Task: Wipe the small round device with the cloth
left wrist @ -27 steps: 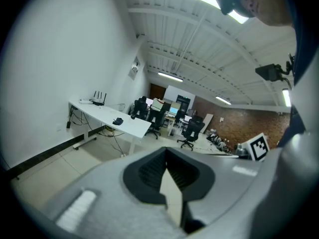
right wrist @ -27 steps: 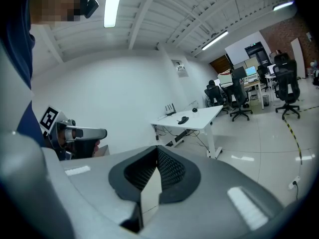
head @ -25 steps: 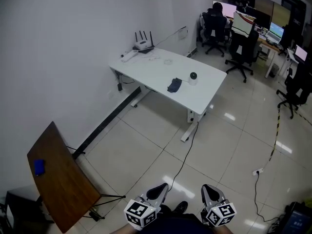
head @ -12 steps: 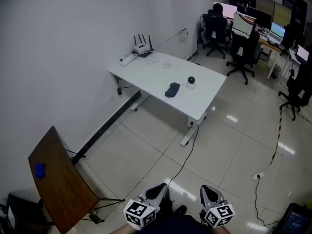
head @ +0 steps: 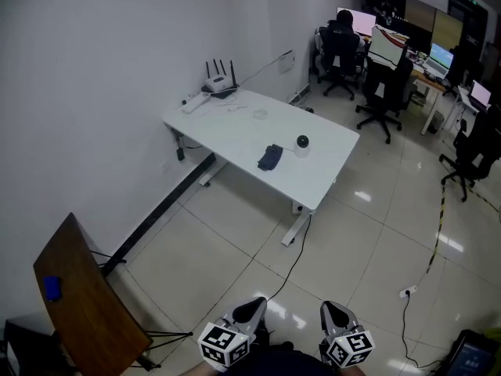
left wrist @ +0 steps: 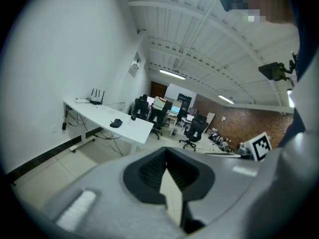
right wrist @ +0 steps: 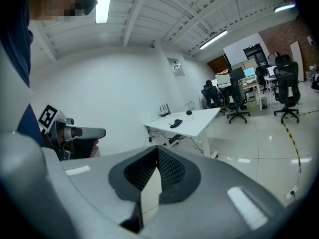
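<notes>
Both sit low at six o'clock in the head view: the left hand-held gripper (head: 252,310) is clenched on nothing, and the right hand-held gripper (head: 335,314) is clenched and empty too. Up towards twelve o'clock, well apart from them, the small round black-topped white device (head: 302,142) stands on the white rectangular desk (head: 227,120), with the dark crumpled cloth (head: 270,157) near it at its eight o'clock.

The surface (head: 227,120) is white, the cloth (head: 270,157) is dark, and the small round device (head: 302,142) is black above white.
</notes>
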The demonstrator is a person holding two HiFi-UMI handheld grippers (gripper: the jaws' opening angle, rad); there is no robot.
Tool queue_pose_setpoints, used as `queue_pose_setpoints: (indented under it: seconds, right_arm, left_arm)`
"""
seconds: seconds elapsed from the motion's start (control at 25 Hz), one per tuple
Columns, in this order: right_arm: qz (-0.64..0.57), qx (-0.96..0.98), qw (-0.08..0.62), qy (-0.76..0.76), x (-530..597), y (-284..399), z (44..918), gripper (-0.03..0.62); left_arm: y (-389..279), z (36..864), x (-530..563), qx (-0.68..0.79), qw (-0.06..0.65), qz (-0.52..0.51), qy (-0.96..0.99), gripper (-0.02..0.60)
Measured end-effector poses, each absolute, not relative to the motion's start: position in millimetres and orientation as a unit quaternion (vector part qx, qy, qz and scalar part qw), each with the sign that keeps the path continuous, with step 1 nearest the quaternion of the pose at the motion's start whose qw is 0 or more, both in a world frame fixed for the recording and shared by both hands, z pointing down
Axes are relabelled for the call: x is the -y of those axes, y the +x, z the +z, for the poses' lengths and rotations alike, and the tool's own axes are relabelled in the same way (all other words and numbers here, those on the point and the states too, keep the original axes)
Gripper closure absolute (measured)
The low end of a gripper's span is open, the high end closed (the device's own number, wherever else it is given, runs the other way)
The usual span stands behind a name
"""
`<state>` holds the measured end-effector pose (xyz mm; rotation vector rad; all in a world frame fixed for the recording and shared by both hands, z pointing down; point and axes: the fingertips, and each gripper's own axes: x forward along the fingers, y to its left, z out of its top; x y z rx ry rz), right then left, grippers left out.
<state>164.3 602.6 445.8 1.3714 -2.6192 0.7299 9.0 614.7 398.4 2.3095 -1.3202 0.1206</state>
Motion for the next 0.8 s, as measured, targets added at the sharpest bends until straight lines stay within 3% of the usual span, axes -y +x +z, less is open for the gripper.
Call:
queue_pose_setpoints:
  seconds: [0.8]
  right_arm:
    - [0.245,0.832,0.09,0.49,-497,88,443,0.583]
  left_arm:
    - [-79,425,-497,0.449,0.284,0.021,0.847,0.58]
